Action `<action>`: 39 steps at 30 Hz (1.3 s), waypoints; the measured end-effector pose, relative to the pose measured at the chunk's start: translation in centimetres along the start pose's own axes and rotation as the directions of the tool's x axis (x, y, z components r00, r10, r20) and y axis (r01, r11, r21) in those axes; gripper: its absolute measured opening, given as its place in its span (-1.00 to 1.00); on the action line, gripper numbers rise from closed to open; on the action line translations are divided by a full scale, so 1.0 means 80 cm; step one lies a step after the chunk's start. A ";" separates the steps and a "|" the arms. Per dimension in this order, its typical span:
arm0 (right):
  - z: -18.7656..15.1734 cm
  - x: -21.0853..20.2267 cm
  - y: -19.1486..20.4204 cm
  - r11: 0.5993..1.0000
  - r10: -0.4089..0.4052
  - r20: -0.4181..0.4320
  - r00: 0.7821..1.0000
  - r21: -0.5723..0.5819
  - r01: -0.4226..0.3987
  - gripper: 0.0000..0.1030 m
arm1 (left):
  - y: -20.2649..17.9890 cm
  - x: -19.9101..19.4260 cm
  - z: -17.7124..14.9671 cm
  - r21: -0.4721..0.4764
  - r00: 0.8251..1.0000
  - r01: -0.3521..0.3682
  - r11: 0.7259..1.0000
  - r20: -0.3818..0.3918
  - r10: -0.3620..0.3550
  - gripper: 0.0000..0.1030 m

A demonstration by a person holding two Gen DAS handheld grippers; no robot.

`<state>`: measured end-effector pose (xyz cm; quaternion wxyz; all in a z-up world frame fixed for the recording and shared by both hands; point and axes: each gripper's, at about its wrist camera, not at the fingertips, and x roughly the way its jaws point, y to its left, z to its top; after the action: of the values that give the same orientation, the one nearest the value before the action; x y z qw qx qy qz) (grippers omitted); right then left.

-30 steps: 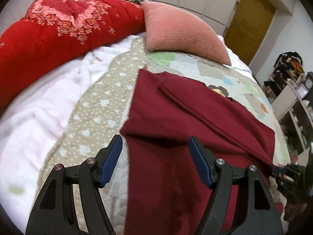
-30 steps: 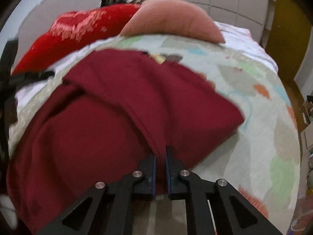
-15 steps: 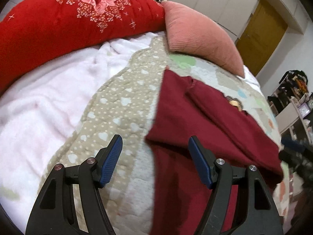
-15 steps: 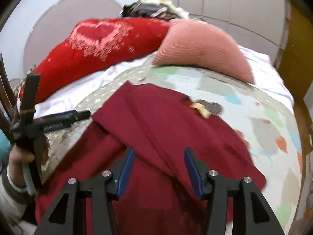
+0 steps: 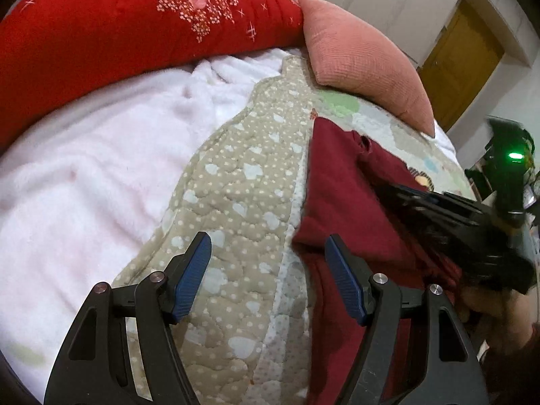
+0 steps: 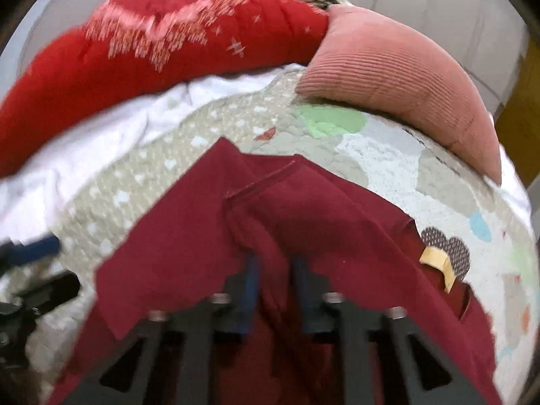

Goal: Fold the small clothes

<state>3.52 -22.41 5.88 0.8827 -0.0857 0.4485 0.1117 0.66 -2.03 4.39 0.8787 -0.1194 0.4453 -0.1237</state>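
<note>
— Because the right wrist view is blurred by motion, what is hard to make out there?

— The right gripper [image 6: 273, 290] shows only as a dark smear, and its blue pads [image 6: 248, 290] have soft edges. A ridge of the dark red garment [image 6: 303, 222] rises between the fingers, and they stand narrow around it; it looks pinched, though the blur leaves the contact itself unclear. At the left edge the other tool is cut off by the frame.

— And the left wrist view?

— It is sharp. Only the right side is unclear, where the right gripper [image 5: 449, 222] crosses as a blurred black shape, and the garment's right part is hidden behind it.

— How does the garment look?

— The dark red garment [image 5: 341, 185] is plain cloth, lying partly folded with one layer over another. A small tan label [image 6: 437, 263] sticks out at its right edge. Its near end runs out of the frame at the bottom.

— Where does it lie?

— It lies on the patterned quilt [image 5: 243, 185], right of the white fleece blanket [image 5: 84, 168]. Far behind are the red blanket [image 5: 101, 33] and the pink pillow [image 5: 357, 60].

— And the left gripper?

— The left gripper [image 5: 266, 280] is spread wide and holds nothing. It hovers over the quilt, with the garment's left edge just at its right finger [image 5: 344, 287].
</note>
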 end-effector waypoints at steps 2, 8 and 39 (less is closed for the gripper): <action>0.001 -0.028 -0.005 0.998 0.051 0.051 0.997 0.043 -0.054 -0.86 | 0.001 -0.005 0.002 -0.004 1.000 -0.007 1.000 0.018 0.007 0.37; 0.000 -0.042 0.044 0.983 0.183 0.076 0.980 -0.007 -0.183 -0.86 | 0.005 -0.008 0.002 -0.031 1.000 0.002 1.000 0.028 -0.001 0.36; -0.181 -0.149 -0.248 0.847 -0.297 -0.023 0.954 0.454 0.275 -0.85 | -0.128 0.011 0.002 0.218 1.000 0.017 0.976 -0.011 -0.015 0.37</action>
<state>-9.04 -46.57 8.13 0.8955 0.0590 0.4226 -0.1264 0.16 -11.91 7.06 0.8833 -0.0253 0.4323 -0.1795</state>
